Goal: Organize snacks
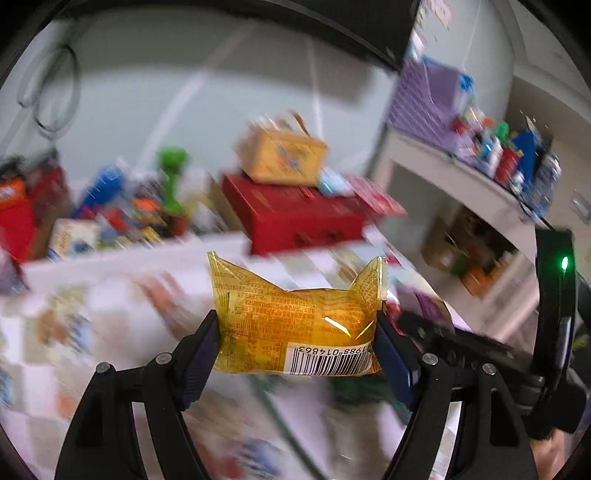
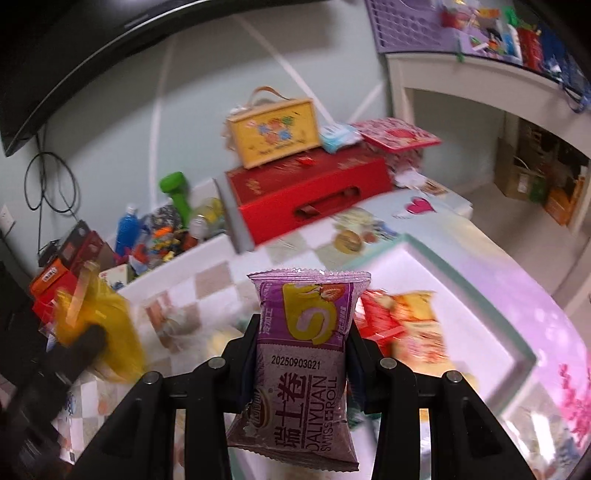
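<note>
My left gripper (image 1: 297,328) is shut on a yellow snack packet (image 1: 295,325) with a barcode, held in the air above the table. It shows blurred in the right wrist view (image 2: 96,328) at the left. My right gripper (image 2: 303,336) is shut on a purple Swiss roll packet (image 2: 303,362), held upright above a white tray with a teal rim (image 2: 458,284). A red and orange snack packet (image 2: 402,325) lies in that tray behind my right fingers. The right gripper's body shows at the right of the left wrist view (image 1: 461,343).
A red gift box (image 2: 314,192) with a yellow handled case (image 2: 273,133) on top stands at the table's back. A bin of bottles and toys (image 2: 166,229) sits at the back left. A white shelf with a purple basket (image 2: 413,26) stands to the right.
</note>
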Demonstrator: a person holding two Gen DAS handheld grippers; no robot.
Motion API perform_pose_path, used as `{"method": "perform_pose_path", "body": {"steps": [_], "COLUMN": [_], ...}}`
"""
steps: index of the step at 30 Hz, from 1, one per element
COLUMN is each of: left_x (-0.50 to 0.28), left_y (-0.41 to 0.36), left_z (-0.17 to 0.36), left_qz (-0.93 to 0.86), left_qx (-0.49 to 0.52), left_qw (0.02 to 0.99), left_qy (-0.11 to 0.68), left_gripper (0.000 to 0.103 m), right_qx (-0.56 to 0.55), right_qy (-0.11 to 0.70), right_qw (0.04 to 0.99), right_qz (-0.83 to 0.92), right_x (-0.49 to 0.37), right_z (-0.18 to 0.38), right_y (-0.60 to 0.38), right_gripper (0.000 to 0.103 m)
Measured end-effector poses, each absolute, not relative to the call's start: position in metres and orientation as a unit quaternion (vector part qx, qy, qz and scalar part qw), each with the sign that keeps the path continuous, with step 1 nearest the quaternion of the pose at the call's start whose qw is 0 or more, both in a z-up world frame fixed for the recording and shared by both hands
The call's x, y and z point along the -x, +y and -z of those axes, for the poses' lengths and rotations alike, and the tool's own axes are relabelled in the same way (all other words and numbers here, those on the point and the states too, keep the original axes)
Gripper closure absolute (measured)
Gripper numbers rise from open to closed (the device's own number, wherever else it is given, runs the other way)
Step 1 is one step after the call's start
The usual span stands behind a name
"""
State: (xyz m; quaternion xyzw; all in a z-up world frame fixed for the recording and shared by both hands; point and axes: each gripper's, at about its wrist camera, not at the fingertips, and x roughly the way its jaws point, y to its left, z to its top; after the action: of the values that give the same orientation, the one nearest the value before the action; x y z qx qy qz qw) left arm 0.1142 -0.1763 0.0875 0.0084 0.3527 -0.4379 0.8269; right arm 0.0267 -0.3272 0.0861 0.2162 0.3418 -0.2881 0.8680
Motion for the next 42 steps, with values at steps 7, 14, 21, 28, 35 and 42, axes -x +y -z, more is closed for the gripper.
{"method": "perform_pose_path", "body": {"steps": [7,14,21,28,35,42], "left_x": [-0.083,-0.067,-0.038,-0.008,0.001,-0.002], "left_y": [-0.216,-0.238,-0.213,-0.152,-0.116,-0.097], "left_z": [-0.05,-0.019,-0.037,-0.049,-0.033,-0.014], "left_qz": [0.467,0.453,0.448,0.338,0.26,0.2], "left_qx": [-0.039,-0.051,-0.028,-0.031,-0.05,-0.079], "left_qw": [0.772,0.75,0.762,0.827,0.856,0.871], "left_qy": [0.43,0.479,0.467,0.448,0.444,0.442], "left_gripper": [0.023,0.02,0.004,0.0,0.0,0.0], "right_qx": [-0.237,-0.242,-0.255,-0.251,-0.222,-0.188], "right_qy": [0.382,0.421,0.412,0.414,0.433,0.435], "right_qw": [0.847,0.834,0.835,0.835,0.839,0.848], "right_qz": [0.282,0.262,0.26,0.261,0.243,0.238], "right_x": [0.002,0.005,0.033,0.078,0.089,0.082], "right_z": [-0.062,-0.041,-0.052,-0.055,-0.03,-0.016], "right_y": [-0.356,-0.368,-0.367,-0.335,-0.293,-0.276], "right_gripper": [0.06,0.052,0.034,0.02,0.0,0.0]}}
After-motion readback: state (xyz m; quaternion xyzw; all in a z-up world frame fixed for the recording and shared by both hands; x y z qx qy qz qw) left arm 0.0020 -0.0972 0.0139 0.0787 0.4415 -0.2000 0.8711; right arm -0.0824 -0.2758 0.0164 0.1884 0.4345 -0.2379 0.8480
